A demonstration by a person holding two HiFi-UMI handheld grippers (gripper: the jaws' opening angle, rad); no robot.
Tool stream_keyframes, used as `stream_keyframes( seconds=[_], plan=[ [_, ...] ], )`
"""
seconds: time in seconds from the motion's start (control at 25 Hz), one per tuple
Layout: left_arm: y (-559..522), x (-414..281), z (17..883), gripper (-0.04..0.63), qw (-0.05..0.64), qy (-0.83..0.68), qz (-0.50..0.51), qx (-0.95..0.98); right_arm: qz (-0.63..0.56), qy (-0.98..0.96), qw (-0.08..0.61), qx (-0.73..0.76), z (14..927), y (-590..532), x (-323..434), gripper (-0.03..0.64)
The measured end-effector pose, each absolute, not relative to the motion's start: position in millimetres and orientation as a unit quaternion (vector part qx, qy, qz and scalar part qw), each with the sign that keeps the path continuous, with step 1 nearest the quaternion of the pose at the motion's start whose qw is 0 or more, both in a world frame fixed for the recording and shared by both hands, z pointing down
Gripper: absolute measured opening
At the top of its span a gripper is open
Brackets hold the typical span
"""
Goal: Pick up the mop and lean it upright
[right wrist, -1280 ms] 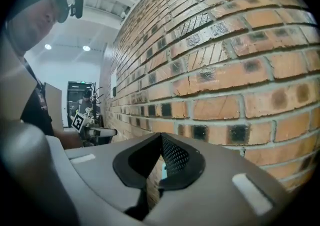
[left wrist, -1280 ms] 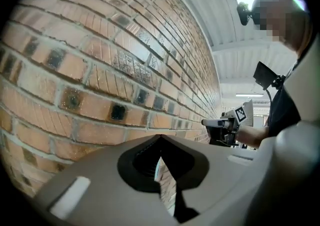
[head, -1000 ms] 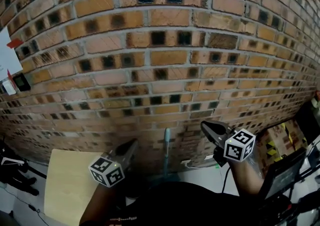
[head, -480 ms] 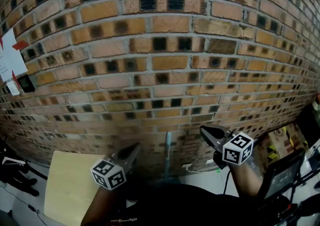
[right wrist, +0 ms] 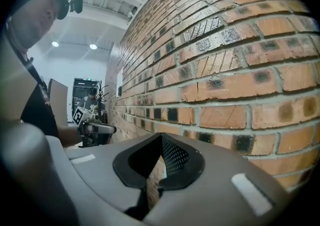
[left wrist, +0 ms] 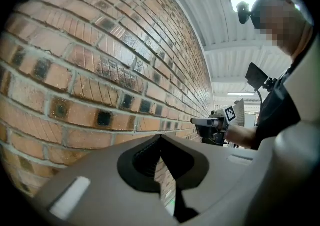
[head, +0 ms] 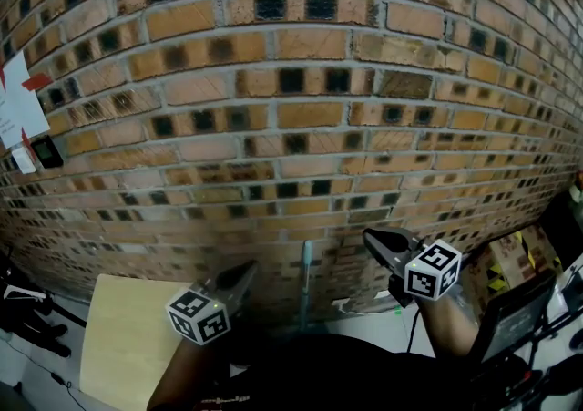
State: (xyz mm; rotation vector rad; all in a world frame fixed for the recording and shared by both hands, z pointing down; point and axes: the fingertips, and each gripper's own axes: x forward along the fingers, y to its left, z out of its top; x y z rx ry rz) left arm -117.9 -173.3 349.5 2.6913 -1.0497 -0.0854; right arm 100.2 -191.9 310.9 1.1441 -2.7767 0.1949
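The mop's pale blue-grey handle (head: 305, 280) stands upright against the brick wall (head: 301, 127), and its lower part is hidden behind my body. My left gripper (head: 248, 267) is left of the handle and apart from it, jaws shut and empty. My right gripper (head: 368, 237) is to the handle's right, also shut with nothing held. In the left gripper view the shut jaws (left wrist: 160, 138) point along the wall, with the right gripper (left wrist: 209, 123) beyond. The right gripper view shows its shut jaws (right wrist: 161, 138) and the left gripper (right wrist: 98, 129) farther off.
A light wooden board (head: 127, 345) lies at the lower left. Papers and a small black device (head: 41, 149) hang on the wall at left. At right are a cardboard box with yellow-black marks (head: 512, 259), a black stand (head: 519, 313) and cables on the pale floor.
The head view has shifted slightly. Both grippers and the mop handle keep their places.
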Motion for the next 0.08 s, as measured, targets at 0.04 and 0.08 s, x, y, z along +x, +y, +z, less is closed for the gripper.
stream_keyframes(
  seconds=[0.04,0.08],
  plan=[
    [-173.4,-117.0,350.0,0.002,0.126,-0.359,-0.028,0.924,0.064,-0.921,0.067,0.379,310.8,-192.1,100.7,0.012],
    [-173.6,-116.2,350.6,0.002,0.126,-0.359,-0.026,0.925,0.064,-0.921,0.067,0.379,310.8,-192.3,101.3,0.012]
  ],
)
